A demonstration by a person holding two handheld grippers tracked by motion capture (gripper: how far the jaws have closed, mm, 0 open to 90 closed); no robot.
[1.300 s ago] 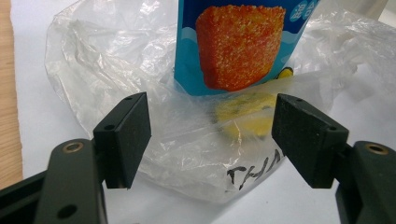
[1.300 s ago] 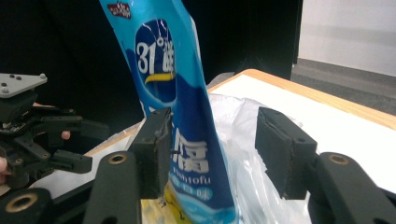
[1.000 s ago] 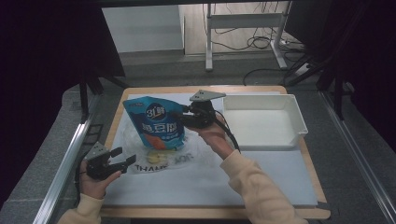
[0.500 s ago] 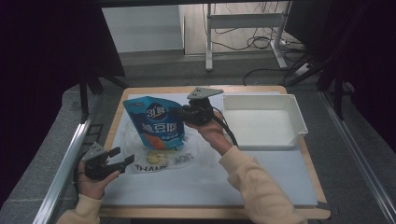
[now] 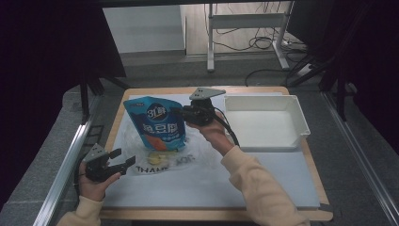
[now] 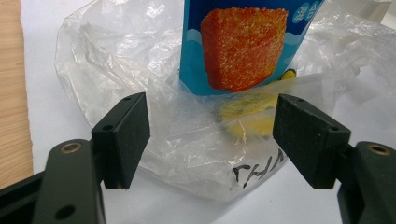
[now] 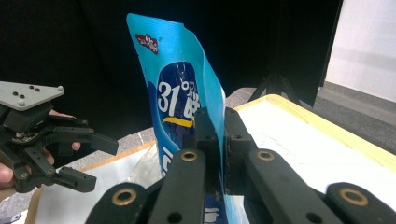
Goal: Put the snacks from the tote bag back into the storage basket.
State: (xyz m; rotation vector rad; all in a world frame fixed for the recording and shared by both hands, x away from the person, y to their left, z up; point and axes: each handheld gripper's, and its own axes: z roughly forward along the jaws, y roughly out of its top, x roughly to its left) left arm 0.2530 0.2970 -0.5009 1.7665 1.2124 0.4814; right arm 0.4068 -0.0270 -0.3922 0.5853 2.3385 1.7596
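A blue snack pouch [image 5: 157, 123] stands half upright, its bottom inside a clear plastic bag [image 5: 165, 151] on the white mat. My right gripper [image 5: 184, 114] is shut on the pouch's right edge; in the right gripper view the jaws pinch the blue pouch [image 7: 180, 93] at its side. My left gripper [image 5: 121, 161] is open at the mat's front left, just short of the bag. In the left gripper view the crumpled bag [image 6: 196, 149] lies ahead of the spread gripper [image 6: 215, 140], with the pouch [image 6: 238, 42] and a yellow item [image 6: 243, 112] inside it.
A white empty tray [image 5: 295, 117] stands at the right of the wooden table [image 5: 117, 120]. The white mat [image 5: 263, 183] covers most of the tabletop. Black curtains and a metal rail [image 5: 66, 165] flank the left side.
The right gripper has shifted slightly left and up with the pouch. The left gripper has barely moved and stays open.
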